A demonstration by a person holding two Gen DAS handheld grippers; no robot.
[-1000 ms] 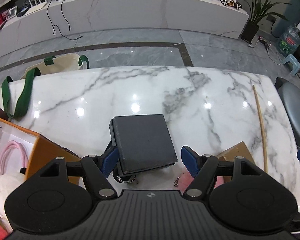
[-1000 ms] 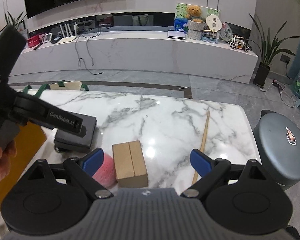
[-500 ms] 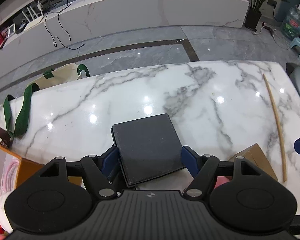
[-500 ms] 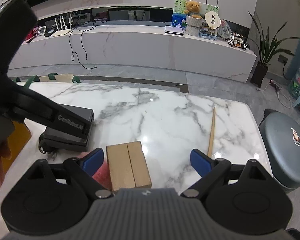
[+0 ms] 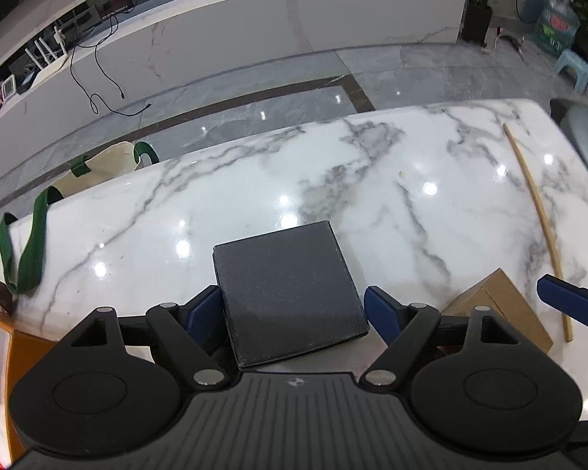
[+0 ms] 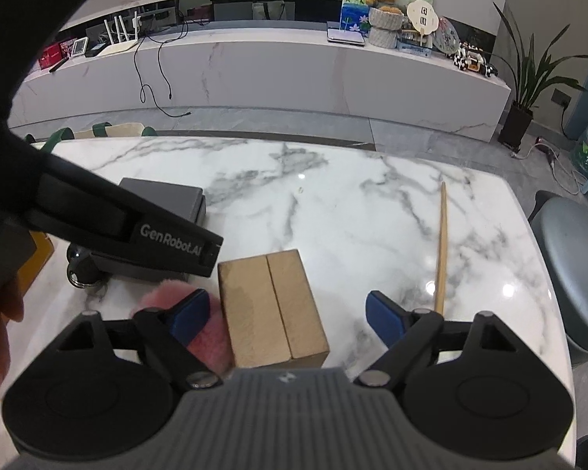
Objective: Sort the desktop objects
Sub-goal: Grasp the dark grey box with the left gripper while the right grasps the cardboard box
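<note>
A flat black box (image 5: 290,290) lies on the white marble table (image 5: 333,180). My left gripper (image 5: 294,309) is open around it, one blue finger at each side; I cannot tell if the pads touch. The box also shows in the right wrist view (image 6: 164,199), partly behind the left gripper's body. My right gripper (image 6: 286,313) is open over a tan cardboard box (image 6: 272,309), with a pink fluffy thing (image 6: 204,333) by its left finger. A long wooden stick (image 6: 441,246) lies to the right.
An orange box (image 5: 19,352) stands at the table's left edge. A cream bag with green straps (image 5: 98,164) hangs over the far left edge. A grey round stool (image 6: 576,258) stands right of the table. A key ring (image 6: 76,276) lies by the black box.
My left gripper has moved forward, so the black box sits deeper between its fingers. My right gripper has moved down and closer to the cardboard box.
</note>
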